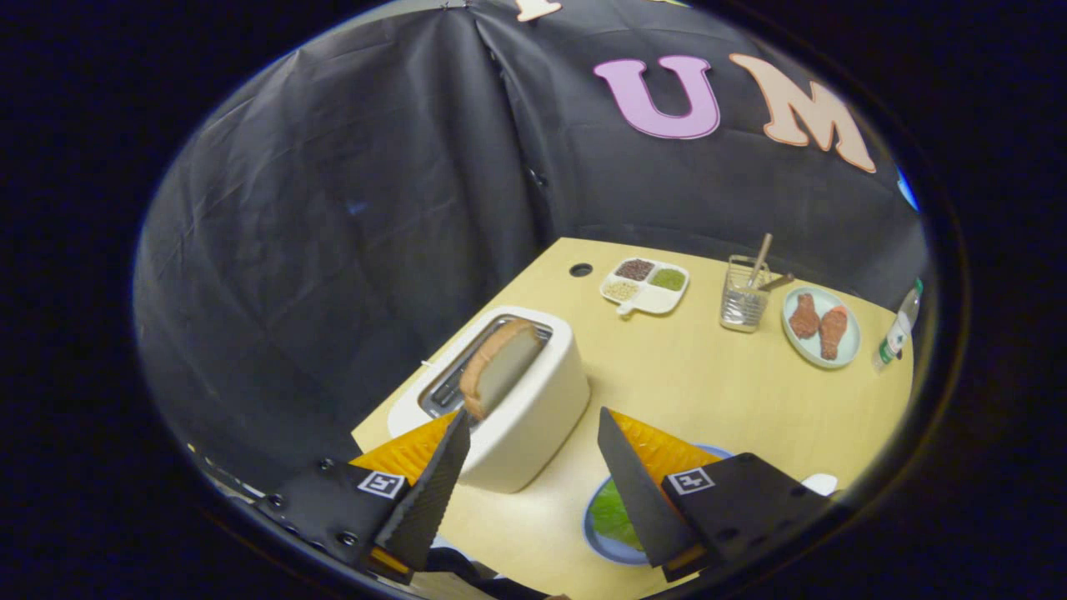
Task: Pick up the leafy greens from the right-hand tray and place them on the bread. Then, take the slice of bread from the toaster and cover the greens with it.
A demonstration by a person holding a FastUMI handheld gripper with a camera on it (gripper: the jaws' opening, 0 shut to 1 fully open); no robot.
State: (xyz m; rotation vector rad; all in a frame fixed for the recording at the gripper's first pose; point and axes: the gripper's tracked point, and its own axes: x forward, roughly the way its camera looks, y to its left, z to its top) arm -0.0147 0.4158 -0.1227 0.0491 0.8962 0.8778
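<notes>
A white toaster (525,417) stands on the wooden table with a slice of bread (500,367) sticking up out of its slot. My gripper (533,425) is open and hangs above the table, its left fingertip just below the slice and nothing between the fingers. Under the right finger lies a blue plate (602,546) with leafy greens (613,510) on it, mostly hidden by the finger.
Beyond the toaster are a white divided dish of grains (646,285), a glass holder with utensils (744,298), a pale plate with two drumsticks (821,327) and a bottle (899,329). A round hole (580,270) is in the table's far corner.
</notes>
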